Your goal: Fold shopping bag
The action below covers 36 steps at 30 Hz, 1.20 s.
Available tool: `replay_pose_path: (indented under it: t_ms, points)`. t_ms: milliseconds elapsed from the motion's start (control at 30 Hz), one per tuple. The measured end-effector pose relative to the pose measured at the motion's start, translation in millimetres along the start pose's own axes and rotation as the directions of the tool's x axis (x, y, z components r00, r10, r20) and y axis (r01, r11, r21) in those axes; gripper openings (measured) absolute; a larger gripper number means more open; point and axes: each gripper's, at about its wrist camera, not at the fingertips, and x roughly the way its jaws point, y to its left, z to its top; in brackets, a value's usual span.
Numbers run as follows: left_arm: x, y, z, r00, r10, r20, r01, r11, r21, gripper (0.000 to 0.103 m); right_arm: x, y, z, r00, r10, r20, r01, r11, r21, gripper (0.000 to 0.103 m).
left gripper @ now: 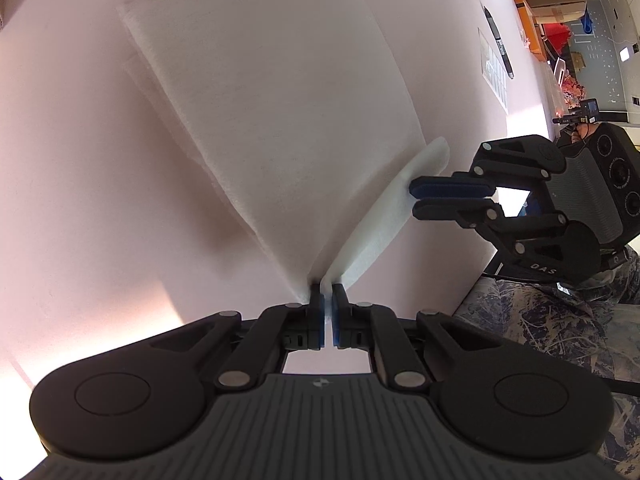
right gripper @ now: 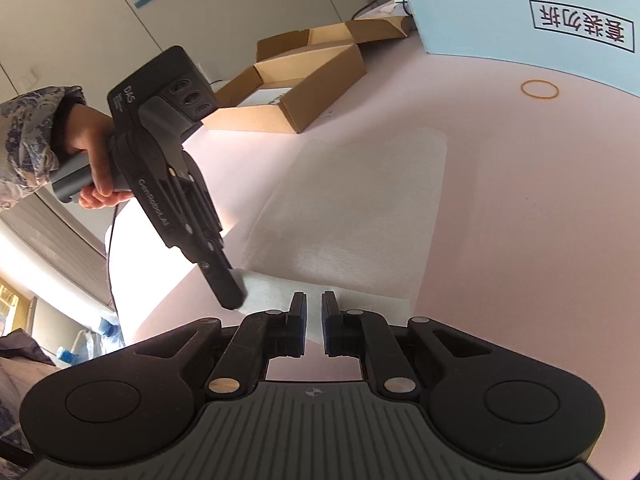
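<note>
A white non-woven shopping bag (left gripper: pixel 280 120) lies flat on the pink table (left gripper: pixel 80 200); it also shows in the right wrist view (right gripper: pixel 352 208). My left gripper (left gripper: pixel 327 300) is shut on the bag's near corner, where a white flap (left gripper: pixel 384 216) lifts off the table. My right gripper (left gripper: pixel 414 199) is at the flap's far end in the left wrist view, its jaws close together with the flap's edge at their tips. In the right wrist view my right gripper (right gripper: pixel 314 300) has a narrow gap, with the bag's edge (right gripper: pixel 360 300) just in front. The left gripper (right gripper: pixel 230 296) shows there too, pinching that edge.
An open cardboard box (right gripper: pixel 296 84) stands at the table's far side. A large light-blue package (right gripper: pixel 540 8) sits behind a rubber band (right gripper: pixel 540 90). A black pen (left gripper: pixel 498 42) and a clear sheet (left gripper: pixel 494 68) lie near the table's right edge.
</note>
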Motion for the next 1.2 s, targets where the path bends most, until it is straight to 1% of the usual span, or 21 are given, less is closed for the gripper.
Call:
replay_pose_path:
  t_ms: [100, 167, 300, 400, 433, 467, 500, 533, 567, 600, 633, 667, 733, 767, 833, 867, 933, 1000, 1033, 1100, 1200]
  points:
    - [-1.0, -2.5, -2.8, 1.0, 0.011, 0.013, -0.011, 1.0, 0.008, 0.005, -5.8, -8.5, -3.2, 1.0, -0.02, 0.012, 0.019, 0.999, 0.037, 0.004]
    - [-2.1, -4.1, -4.2, 1.0, 0.02, 0.02, -0.02, 1.0, 0.014, 0.005, -6.9, -10.5, -4.7, 0.999, -0.036, 0.013, 0.036, 0.999, 0.026, 0.0]
    - [-5.8, -0.9, -11.9, 0.998, 0.016, 0.058, -0.016, 1.0, -0.001, 0.005, -6.1, -9.8, -7.2, 0.998, -0.059, 0.013, 0.058, 0.998, 0.01, 0.0]
    - [-11.0, -2.3, -26.7, 0.991, 0.023, 0.133, -0.02, 1.0, -0.018, 0.005, -4.6, -4.7, -8.4, 0.996, -0.086, 0.013, 0.086, 0.996, -0.022, 0.0]
    - [-14.0, -5.7, -35.8, 0.983, 0.027, 0.182, -0.024, 0.999, -0.022, 0.007, -4.4, -3.5, -9.1, 0.995, -0.094, 0.014, 0.095, 0.995, -0.028, 0.0]
    - [-17.5, -8.9, -45.3, 0.971, 0.032, 0.235, -0.025, 0.999, -0.032, 0.016, -4.3, -2.2, -9.8, 0.995, -0.103, 0.016, 0.104, 0.994, -0.034, 0.0]
    - [-21.7, -11.8, -55.3, 0.956, 0.037, 0.293, -0.023, 0.998, -0.051, 0.026, -3.7, -1.0, -10.6, 0.994, -0.111, 0.019, 0.112, 0.993, -0.041, 0.0]
    - [-26.8, -15.1, -65.6, 0.935, 0.045, 0.352, -0.021, 0.997, -0.072, 0.029, -3.3, 0.0, -11.0, 0.993, -0.116, 0.02, 0.117, 0.992, -0.051, 0.0]
    - [-33.0, -18.8, -76.1, 0.908, 0.057, 0.414, -0.018, 0.995, -0.097, 0.03, -2.9, 1.0, -11.4, 0.992, -0.121, 0.021, 0.122, 0.991, -0.062, 0.0]
    - [-40.7, -24.0, -88.5, 0.873, 0.068, 0.483, -0.011, 0.993, -0.12, 0.03, -2.3, 1.4, -11.2, 0.992, -0.123, 0.02, 0.124, 0.99, -0.064, 0.0]
    - [-48.5, -30.4, -100.6, 0.833, 0.074, 0.548, 0.0, 0.991, -0.134, 0.03, -2.0, 0.5, -11.2, 0.992, -0.122, 0.02, 0.123, 0.99, -0.061, 0.0]
    - [-53.1, -37.4, -109.1, 0.797, 0.075, 0.599, 0.008, 0.991, -0.135, 0.03, -1.7, 0.7, -11.0, 0.992, -0.124, 0.02, 0.125, 0.99, -0.062, 0.0]
    - [-59.5, -55.4, -126.2, 0.708, 0.07, 0.703, 0.026, 0.992, -0.124, 0.03, -0.8, 1.6, -11.2, 0.991, -0.13, 0.023, 0.132, 0.989, -0.067, 0.0]
    - [-58.5, -62.1, -130.3, 0.675, 0.058, 0.736, 0.038, 0.993, -0.114, 0.03, -0.2, 2.9, -11.5, 0.99, -0.137, 0.025, 0.139, 0.988, -0.07, 0.0]
    - [-45.0, -68.9, -125.8, 0.652, 0.013, 0.758, 0.077, 0.994, -0.083, 0.03, 1.2, 8.2, -11.7, 0.987, -0.158, 0.027, 0.16, 0.982, -0.096, 0.0]
    - [-36.2, -71.9, -121.5, 0.649, -0.002, 0.761, 0.092, 0.993, -0.076, 0.03, 2.1, 11.3, -11.5, 0.985, -0.169, 0.026, 0.171, 0.978, -0.119, 0.0]
    - [-12.0, -74.6, -104.4, 0.679, -0.005, 0.734, 0.1, 0.991, -0.085, 0.029, 2.5, 12.4, -11.3, 0.984, -0.174, 0.024, 0.176, 0.976, -0.126, 0.0]
    - [3.5, -78.5, -90.9, 0.707, 0.02, 0.707, 0.058, 0.995, -0.086, 0.029, 2.3, 11.0, -11.1, 0.985, -0.172, 0.023, 0.173, 0.978, -0.113, 0.0]
    - [9.4, -79.6, -85.9, 0.717, 0.039, 0.696, 0.034, 0.995, -0.091, 0.029, 2.5, 12.0, -11.8, 0.984, -0.177, 0.028, 0.179, 0.977, -0.114, 0.0]
    - [14.8, -77.0, -81.9, 0.719, 0.084, 0.69, -0.003, 0.993, -0.118, 0.029, 2.9, 14.4, -13.3, 0.982, -0.188, 0.036, 0.191, 0.975, -0.118, 0.0]
    - [12.0, -60.7, -84.3, 0.707, 0.127, 0.696, -0.009, 0.985, -0.17, 0.029, 3.7, 18.7, -15.2, 0.977, -0.209, 0.046, 0.213, 0.969, -0.127, 0.0]
